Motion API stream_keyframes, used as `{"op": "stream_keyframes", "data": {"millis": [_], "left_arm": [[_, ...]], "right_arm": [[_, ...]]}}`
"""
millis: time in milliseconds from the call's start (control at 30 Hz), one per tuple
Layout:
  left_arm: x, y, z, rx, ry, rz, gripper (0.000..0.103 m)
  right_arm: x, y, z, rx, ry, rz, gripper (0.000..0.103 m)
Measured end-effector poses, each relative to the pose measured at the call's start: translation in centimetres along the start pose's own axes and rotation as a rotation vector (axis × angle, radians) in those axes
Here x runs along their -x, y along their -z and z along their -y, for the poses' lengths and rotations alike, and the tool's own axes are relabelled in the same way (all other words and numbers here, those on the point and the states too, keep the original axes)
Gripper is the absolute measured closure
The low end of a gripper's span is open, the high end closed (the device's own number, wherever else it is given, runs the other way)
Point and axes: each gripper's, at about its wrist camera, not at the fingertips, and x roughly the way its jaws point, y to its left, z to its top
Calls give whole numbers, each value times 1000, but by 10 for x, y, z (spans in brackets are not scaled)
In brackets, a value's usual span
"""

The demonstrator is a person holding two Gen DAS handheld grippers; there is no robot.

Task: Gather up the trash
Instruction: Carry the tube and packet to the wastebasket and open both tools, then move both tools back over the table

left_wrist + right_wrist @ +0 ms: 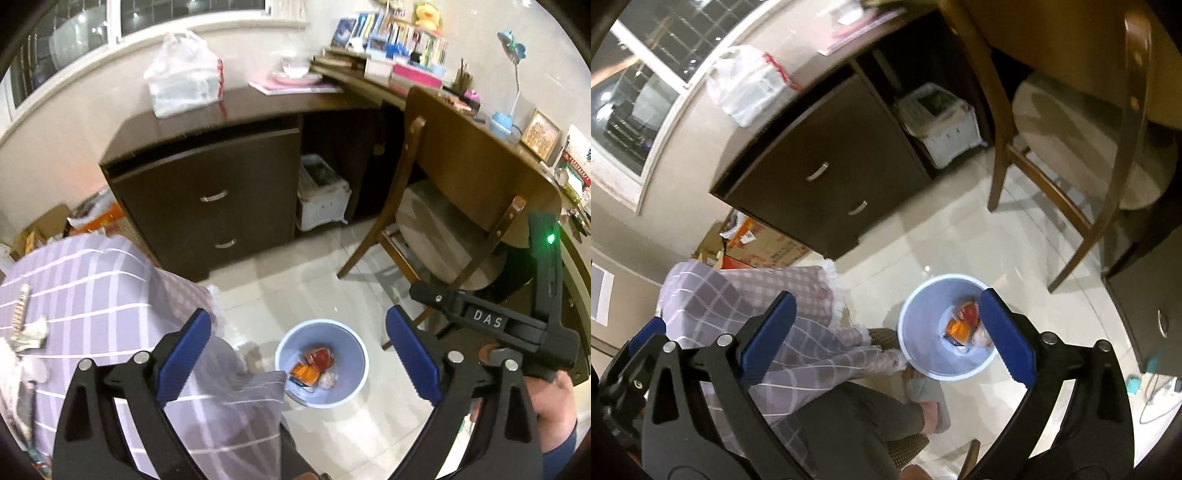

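Note:
A light blue trash bin [352,343] stands on the tiled floor beside the table. It holds orange and red wrappers [314,365] and crumpled white paper. My left gripper [299,354] is open and empty, high above the bin. The bin also shows in the right wrist view [923,314], with the wrappers [962,325] inside. My right gripper [886,332] is open and empty above the bin; its body shows in the left wrist view [487,321]. Crumpled paper scraps [35,332] lie on the purple checked tablecloth [103,288] at the left.
A dark wooden cabinet [214,192] with drawers stands behind the bin, a white plastic bag [184,74] on top. A white basket [321,192] sits in its open bay. A wooden chair [436,221] stands at the right by a cluttered desk. Cardboard boxes [757,243] lie at the left.

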Motion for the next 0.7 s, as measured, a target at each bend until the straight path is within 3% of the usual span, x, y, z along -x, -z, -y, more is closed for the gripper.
{"op": "stream_keyframes", "data": {"millis": [367, 700], "left_arm": [[84, 10, -42, 63, -60, 144, 8], [143, 30, -92, 138, -208, 231, 8]], "right_arm": [[50, 4, -96, 172, -96, 90, 6], [68, 27, -178, 347, -170, 110, 6]]}}
